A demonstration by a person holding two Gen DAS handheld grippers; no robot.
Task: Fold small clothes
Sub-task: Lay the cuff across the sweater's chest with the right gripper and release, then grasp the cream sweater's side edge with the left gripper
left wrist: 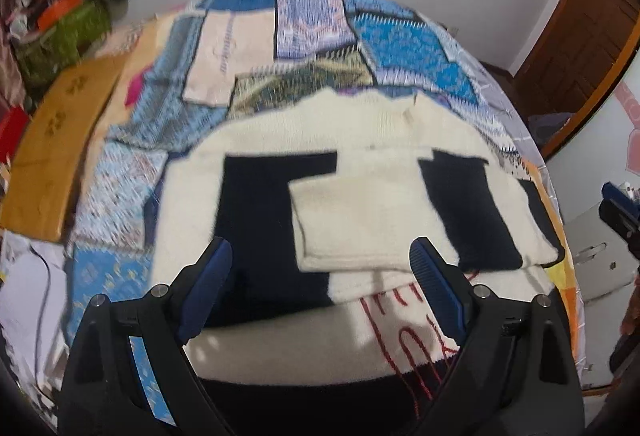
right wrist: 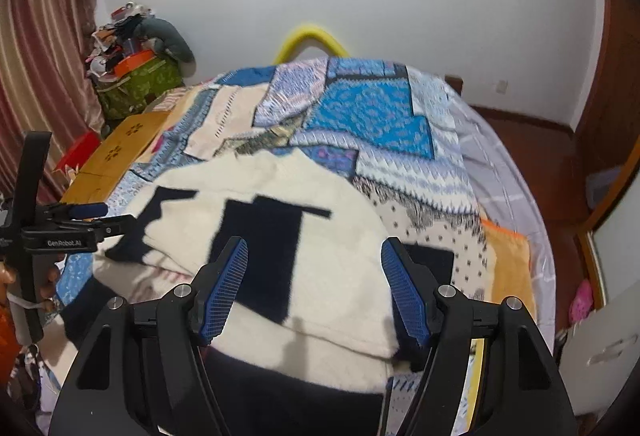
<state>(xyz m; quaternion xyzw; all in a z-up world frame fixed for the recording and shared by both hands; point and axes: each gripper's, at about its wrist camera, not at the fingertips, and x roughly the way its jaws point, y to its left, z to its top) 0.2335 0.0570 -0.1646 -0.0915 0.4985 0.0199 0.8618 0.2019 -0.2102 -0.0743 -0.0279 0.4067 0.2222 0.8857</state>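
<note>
Even indoor light, moderately bright, source not visible. Both views: strong fisheye bend, dark vignette at corners. Left wrist view: motion blur across quilt [left wrist: 120, 156] and clutter at left edge; gripper fingers [left wrist: 208, 288] sharp. Right wrist view: milder blur. Soft shadows under fingers [right wrist: 224, 288] on sweater [right wrist: 340, 276]. No glare; white wall [right wrist: 440, 16] slightly washed out.

We get both wrist cams close above the sweater [left wrist: 360, 220], facing the wall behind it; both share the sweater [right wrist: 280, 236].
</note>
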